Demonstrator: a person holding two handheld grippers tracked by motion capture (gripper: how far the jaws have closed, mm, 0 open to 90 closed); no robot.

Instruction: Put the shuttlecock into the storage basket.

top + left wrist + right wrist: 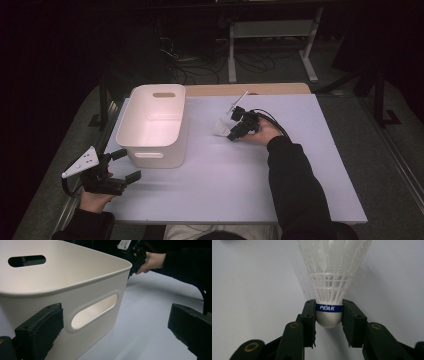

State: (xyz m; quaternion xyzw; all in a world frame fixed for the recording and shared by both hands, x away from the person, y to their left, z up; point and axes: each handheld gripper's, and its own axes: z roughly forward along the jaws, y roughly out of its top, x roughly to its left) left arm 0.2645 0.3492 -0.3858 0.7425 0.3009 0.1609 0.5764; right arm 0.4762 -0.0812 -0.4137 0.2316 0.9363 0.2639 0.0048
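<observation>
A white plastic shuttlecock (pixel 332 277) with a blue band reading PEAK around its rounded cork lies on the white table (pixel 300 165), right of the middle toward the far edge, skirt pointing left, its cork pinched between two black jaws.

Open tabletop (pixel 235 185) between both tongs; white bin (pixel 155 125) the sole obstacle at left.

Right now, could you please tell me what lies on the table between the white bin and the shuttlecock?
Nothing: in the high view, bare table separates the white bin from the shuttlecock clamped in the right gripper.
</observation>
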